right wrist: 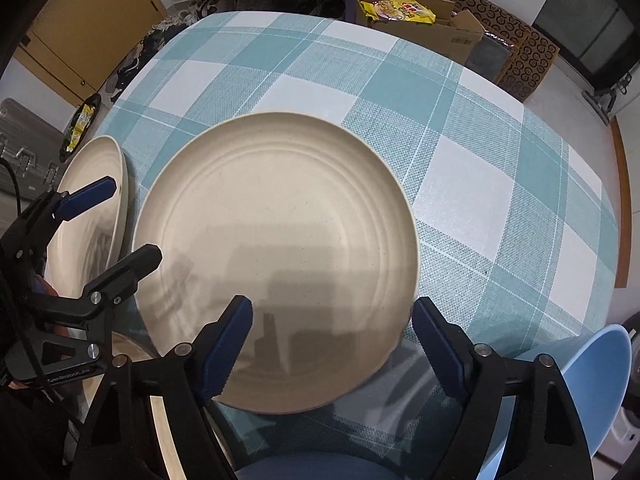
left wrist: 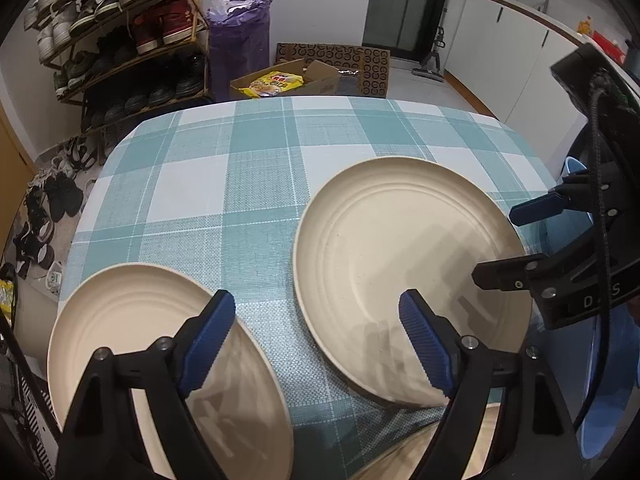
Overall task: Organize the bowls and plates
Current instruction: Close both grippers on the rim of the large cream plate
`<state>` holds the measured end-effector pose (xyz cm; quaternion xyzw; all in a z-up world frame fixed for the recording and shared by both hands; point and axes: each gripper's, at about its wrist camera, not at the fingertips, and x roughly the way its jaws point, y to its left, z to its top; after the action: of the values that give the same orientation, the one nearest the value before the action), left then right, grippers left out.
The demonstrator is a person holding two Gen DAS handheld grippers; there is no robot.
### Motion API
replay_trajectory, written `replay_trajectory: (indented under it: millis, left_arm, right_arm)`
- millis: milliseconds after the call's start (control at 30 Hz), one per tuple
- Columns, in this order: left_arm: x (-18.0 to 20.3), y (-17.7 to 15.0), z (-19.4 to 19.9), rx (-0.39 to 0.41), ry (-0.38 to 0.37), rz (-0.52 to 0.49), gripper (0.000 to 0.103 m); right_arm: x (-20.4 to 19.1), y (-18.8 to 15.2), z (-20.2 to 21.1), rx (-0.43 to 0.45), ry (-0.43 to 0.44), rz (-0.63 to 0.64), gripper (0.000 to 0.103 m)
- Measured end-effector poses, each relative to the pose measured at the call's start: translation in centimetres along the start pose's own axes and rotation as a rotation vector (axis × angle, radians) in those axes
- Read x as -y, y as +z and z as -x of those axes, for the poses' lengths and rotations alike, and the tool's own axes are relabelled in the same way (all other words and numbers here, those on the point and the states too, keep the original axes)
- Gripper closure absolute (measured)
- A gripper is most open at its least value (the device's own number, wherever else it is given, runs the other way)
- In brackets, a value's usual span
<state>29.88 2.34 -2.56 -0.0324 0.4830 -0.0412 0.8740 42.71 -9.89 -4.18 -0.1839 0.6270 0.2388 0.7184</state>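
Lying flat and right side up on the checked table (left wrist: 224,168): two cream plates, set side by side with a strip of cloth between them, neither stacked yet.

Item, right-hand plate (right wrist: 276,240): round, so no long axis; ribbed well faces up, rim level. The right gripper (right wrist: 332,344) hangs over its near edge pointing down, jaws released and straddling the rim, one pad above the well, the other outside it; no pad seen pressing. Likely lined up to pinch the rim.

Item, left-hand plate (left wrist: 160,344): same make, same attitude, near the table's left edge. The left gripper (left wrist: 316,340) is tilted downward, jaws parted over the gap between the plates, nothing gripped.

Item, a third cream rim (left wrist: 424,444) at the near edge, mostly hidden; plate or bowl cannot be told.

Item, pale blue vessel (right wrist: 592,376), lower right, apart from the plates.

Judgement: sorting barely begun.
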Motion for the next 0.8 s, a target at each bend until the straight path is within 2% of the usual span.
replay_trajectory:
  millis: [100, 167, 400, 800]
  left_arm:
    - [0.4, -0.1, -0.2, -0.007, -0.007, -0.019, 0.021]
    - [0.5, -0.2, -0.5, -0.022, -0.014, -0.023, 0.031]
    - [0.6, -0.5, -1.2, -0.057, -0.028, -0.024, 0.044]
    - [0.9, -1.1, -1.6, -0.090, -0.040, -0.022, 0.065]
  right_arm:
    - [-0.3, 0.2, -0.6, -0.012, -0.025, 0.011, 0.019]
    - [-0.2, 0.2, -1.0, -0.022, -0.039, 0.012, 0.023]
    - [0.0, 0.2, -1.8, -0.041, -0.058, 0.013, 0.028]
    - [0.8, -1.0, -1.8, -0.055, -0.081, 0.010, 0.048]
